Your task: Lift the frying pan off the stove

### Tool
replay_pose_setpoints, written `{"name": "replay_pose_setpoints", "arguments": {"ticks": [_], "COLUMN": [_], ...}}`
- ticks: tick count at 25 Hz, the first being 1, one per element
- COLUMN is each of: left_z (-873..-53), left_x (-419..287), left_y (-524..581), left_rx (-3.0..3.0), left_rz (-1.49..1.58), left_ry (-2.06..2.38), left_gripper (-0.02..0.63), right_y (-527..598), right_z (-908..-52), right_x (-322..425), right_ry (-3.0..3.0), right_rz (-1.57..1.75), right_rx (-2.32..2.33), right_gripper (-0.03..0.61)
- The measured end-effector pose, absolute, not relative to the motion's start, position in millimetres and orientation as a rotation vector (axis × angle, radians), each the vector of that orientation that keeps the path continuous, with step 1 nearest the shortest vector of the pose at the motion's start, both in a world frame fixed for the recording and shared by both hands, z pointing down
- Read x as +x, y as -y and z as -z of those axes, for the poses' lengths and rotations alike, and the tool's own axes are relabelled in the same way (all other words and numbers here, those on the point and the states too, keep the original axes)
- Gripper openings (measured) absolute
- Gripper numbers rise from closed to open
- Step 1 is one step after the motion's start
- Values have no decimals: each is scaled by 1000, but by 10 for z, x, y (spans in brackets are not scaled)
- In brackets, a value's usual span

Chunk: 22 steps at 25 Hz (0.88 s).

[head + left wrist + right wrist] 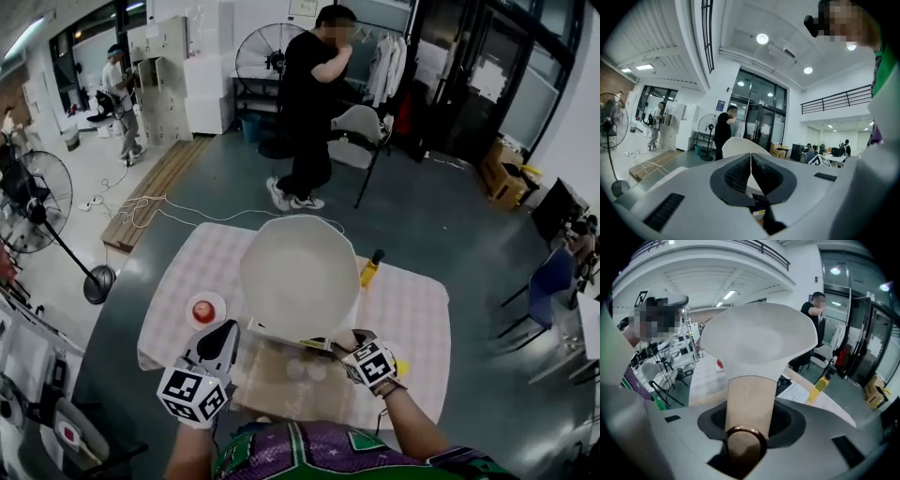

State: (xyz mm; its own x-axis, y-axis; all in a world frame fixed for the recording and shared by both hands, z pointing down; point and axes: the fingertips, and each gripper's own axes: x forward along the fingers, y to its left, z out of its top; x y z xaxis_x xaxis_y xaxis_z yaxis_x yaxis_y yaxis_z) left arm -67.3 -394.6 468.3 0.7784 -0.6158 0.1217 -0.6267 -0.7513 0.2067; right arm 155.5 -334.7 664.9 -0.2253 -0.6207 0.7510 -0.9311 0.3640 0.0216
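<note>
A white frying pan (300, 277) hangs tilted above the table, its pale wooden handle (750, 404) running back between the jaws of my right gripper (352, 345). That gripper is shut on the handle, and the white bowl of the pan (759, 341) fills the right gripper view. The pan hides most of what lies below it; only a dark strip with yellow marks (317, 344) shows under its near rim. My left gripper (220, 339) hovers to the pan's lower left, shut and empty, with its ribbed pads (740, 173) touching. The pan's rim (740, 146) shows beyond them.
A checked cloth (403, 309) covers the table, with a brown board (281, 380) at the near side. A small white dish with a red thing (205, 310) sits left of the pan, a yellow bottle (369, 271) to its right. A person (309, 103) and a chair (361, 131) are beyond.
</note>
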Motion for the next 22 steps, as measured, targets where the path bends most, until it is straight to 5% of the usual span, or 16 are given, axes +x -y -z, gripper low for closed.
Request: {"name": "replay_pose_setpoints", "arguments": {"ticks": [22], "left_z": [-4297], "left_x": [-1053], "left_y": [3726], "left_rx": [2950], "left_rz": [1], "left_ry": [829], "left_gripper": [25], "right_y": [2998], "right_z": [-4893], "right_x": [1090], "right_ry": [2020], "right_rz": [-342], "right_rx": [2058], "right_gripper": [178]}}
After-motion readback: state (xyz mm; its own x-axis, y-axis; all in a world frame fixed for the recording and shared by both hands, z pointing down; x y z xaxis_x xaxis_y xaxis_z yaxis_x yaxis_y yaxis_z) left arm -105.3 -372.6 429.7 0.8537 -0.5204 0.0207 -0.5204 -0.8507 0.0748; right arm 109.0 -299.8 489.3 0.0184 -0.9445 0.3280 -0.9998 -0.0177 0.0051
